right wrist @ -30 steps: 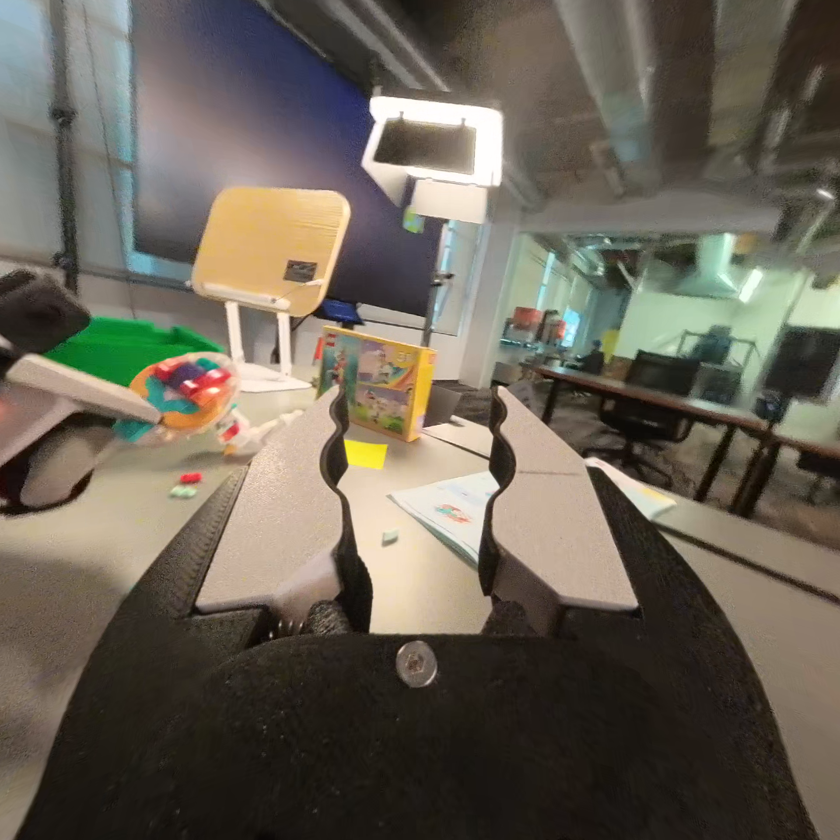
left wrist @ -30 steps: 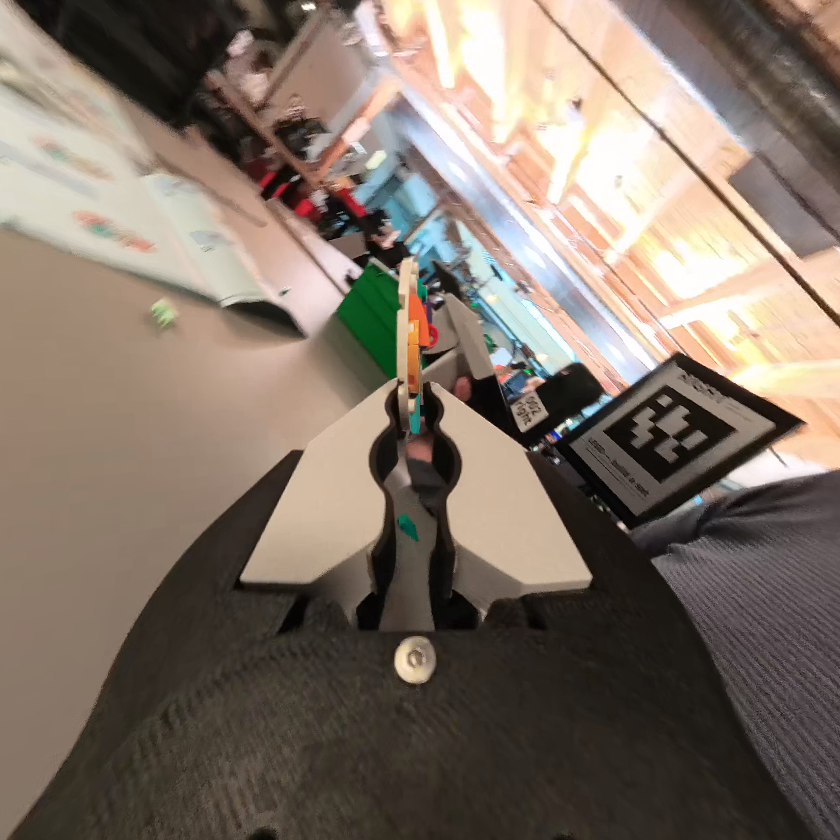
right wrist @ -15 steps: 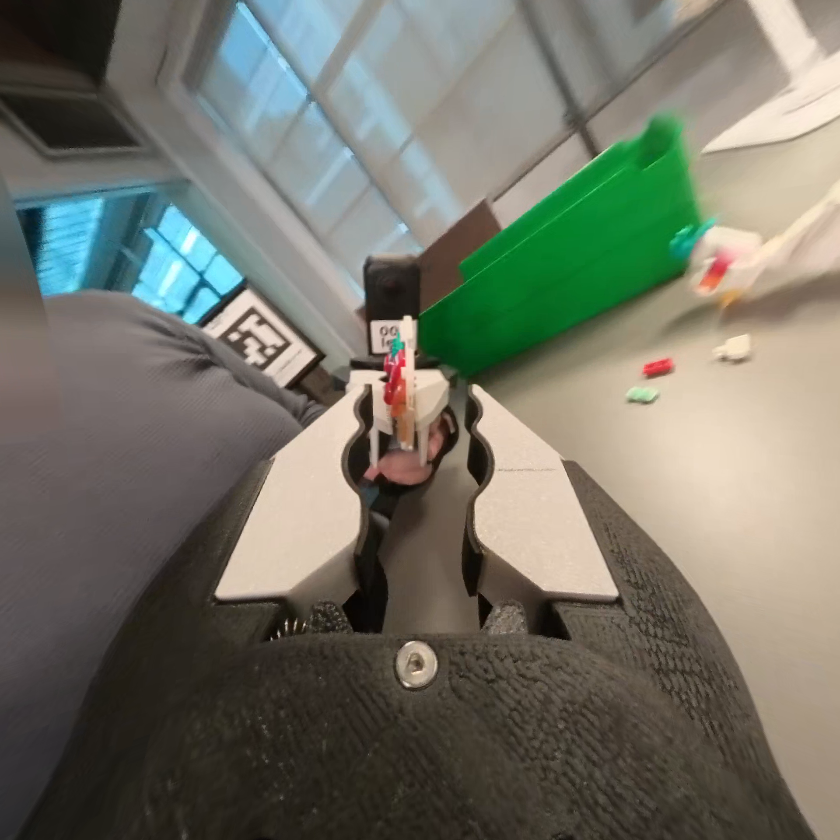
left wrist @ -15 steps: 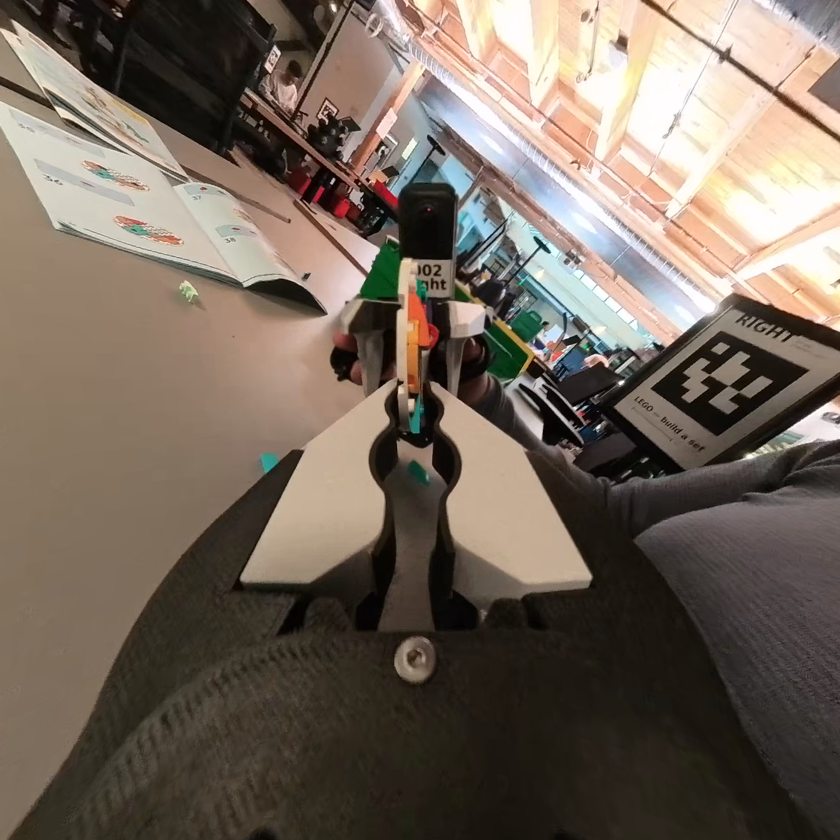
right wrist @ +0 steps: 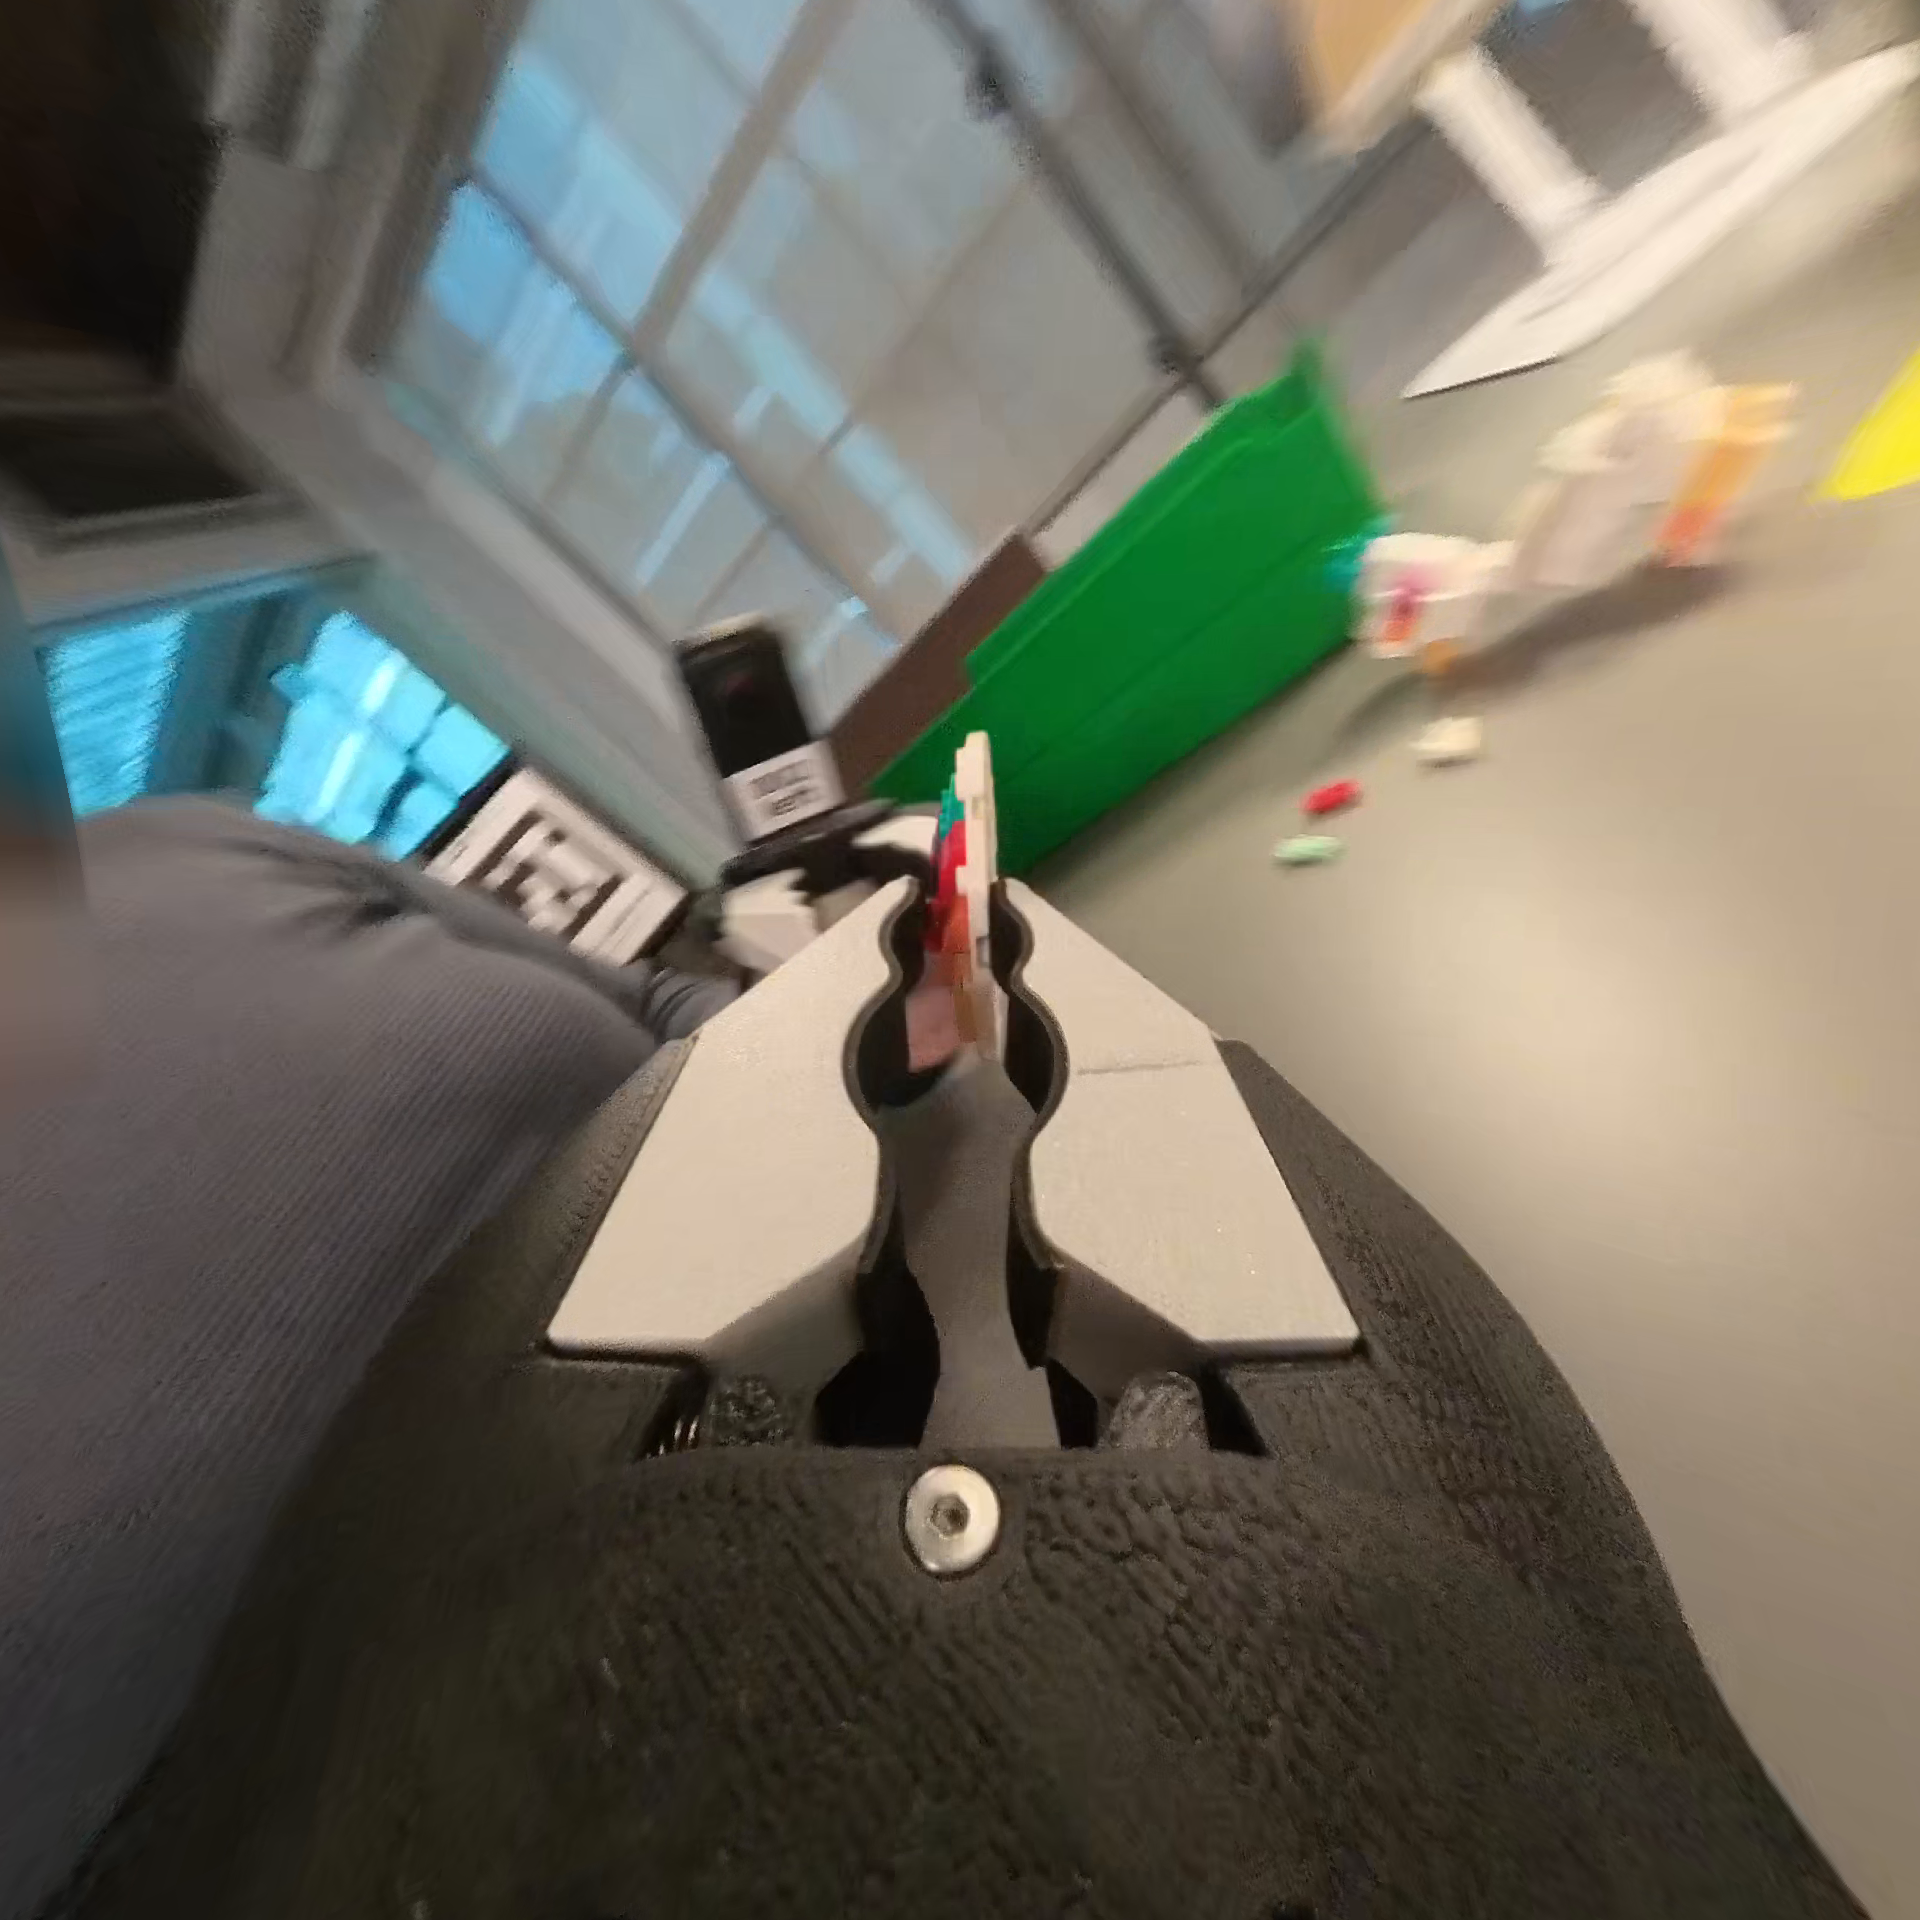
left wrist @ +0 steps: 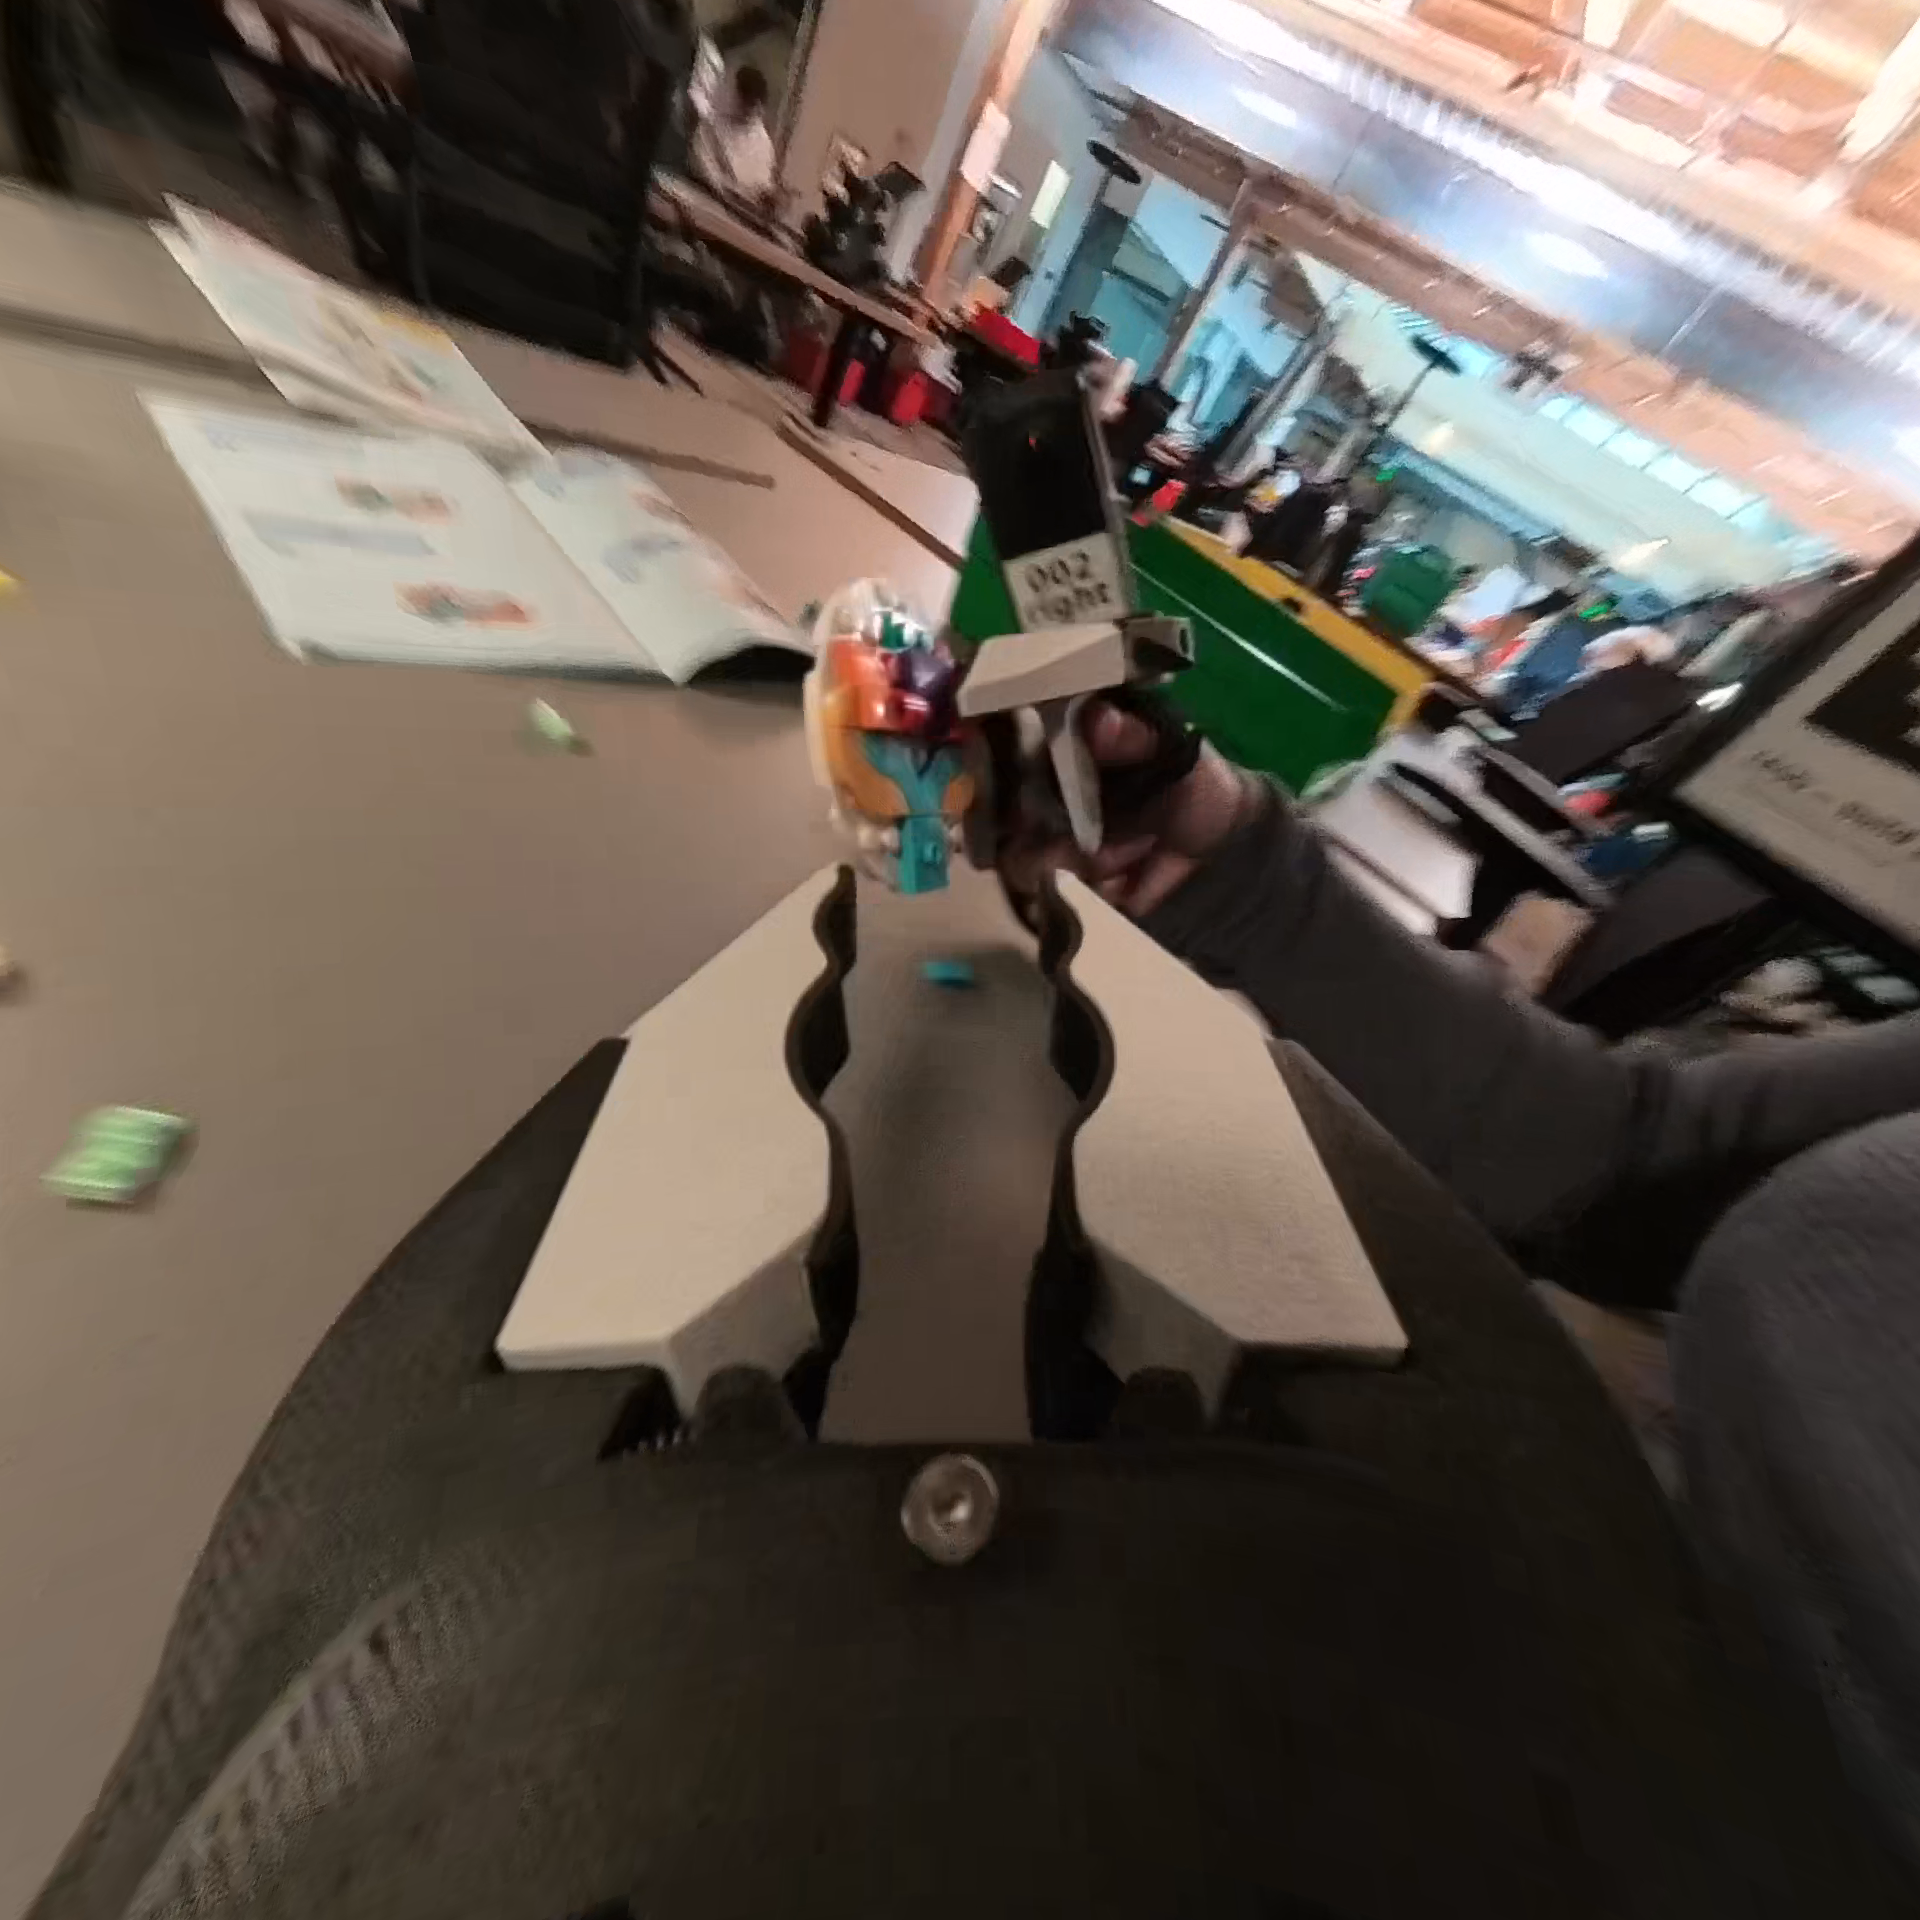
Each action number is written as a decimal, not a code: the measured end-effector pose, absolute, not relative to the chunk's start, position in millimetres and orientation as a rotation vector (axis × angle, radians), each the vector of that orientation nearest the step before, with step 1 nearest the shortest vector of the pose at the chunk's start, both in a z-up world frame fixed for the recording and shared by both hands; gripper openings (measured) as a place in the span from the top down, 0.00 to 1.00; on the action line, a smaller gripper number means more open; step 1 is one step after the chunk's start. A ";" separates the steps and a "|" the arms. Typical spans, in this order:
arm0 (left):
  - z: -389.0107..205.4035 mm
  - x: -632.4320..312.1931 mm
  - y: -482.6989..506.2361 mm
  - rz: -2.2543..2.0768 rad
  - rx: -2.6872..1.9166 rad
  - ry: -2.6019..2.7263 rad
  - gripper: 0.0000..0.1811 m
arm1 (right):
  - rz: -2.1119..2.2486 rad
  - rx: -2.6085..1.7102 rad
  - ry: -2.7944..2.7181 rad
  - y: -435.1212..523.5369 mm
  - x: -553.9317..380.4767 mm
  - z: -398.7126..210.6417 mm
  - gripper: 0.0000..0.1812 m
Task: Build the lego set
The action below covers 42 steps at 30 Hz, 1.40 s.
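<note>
The lego assembly (left wrist: 891, 748), a round white plate carrying orange, teal, red and purple bricks, hangs in the air above the grey table. My right gripper (right wrist: 961, 902) is shut on it, and the assembly (right wrist: 968, 883) shows edge-on between its fingers. In the left wrist view the right gripper (left wrist: 971, 715) holds the assembly from the right side. My left gripper (left wrist: 945, 899) is open and empty, just below and in front of the assembly and apart from it. The left gripper also shows blurred behind the assembly in the right wrist view (right wrist: 774, 914).
An open instruction booklet (left wrist: 436, 540) lies at the far left. A green bin (right wrist: 1143, 644) stands behind the grippers. A partly built white model (right wrist: 1455, 592) stands at the back right, with red (right wrist: 1330, 795), mint (right wrist: 1304, 850) and white (right wrist: 1449, 738) pieces near it. A teal piece (left wrist: 945, 971) and a green piece (left wrist: 120, 1153) lie near my left gripper. Spacing between my two grippers at the tips: around 5 centimeters. It is some 12 centimeters from my left tips to the green piece (left wrist: 120, 1153). Look for it in the right wrist view (right wrist: 1295, 848) too.
The assembly passed from my left gripper to my right. The right gripper swung round and closed on it, then the left gripper opened and drew back.
</note>
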<state>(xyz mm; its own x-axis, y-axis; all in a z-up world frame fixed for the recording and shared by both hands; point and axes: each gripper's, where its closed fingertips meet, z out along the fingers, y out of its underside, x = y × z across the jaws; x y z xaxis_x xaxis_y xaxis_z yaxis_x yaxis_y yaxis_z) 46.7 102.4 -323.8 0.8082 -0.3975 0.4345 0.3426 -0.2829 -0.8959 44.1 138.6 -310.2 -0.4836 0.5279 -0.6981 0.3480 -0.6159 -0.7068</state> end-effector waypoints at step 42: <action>-312.9 -61.8 113.8 0.148 -1.531 0.094 0.66 | 0.364 -1.101 -0.865 298.2 101.3 -294.8 0.70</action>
<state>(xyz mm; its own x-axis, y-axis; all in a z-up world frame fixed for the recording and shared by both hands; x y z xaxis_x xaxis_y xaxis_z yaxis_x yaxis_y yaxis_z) -61.8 113.8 -312.9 0.9874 0.0372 -0.1539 -0.1551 0.0329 -0.9874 101.3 298.2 -294.8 0.6313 0.6484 0.4255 0.1494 0.4367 -0.8871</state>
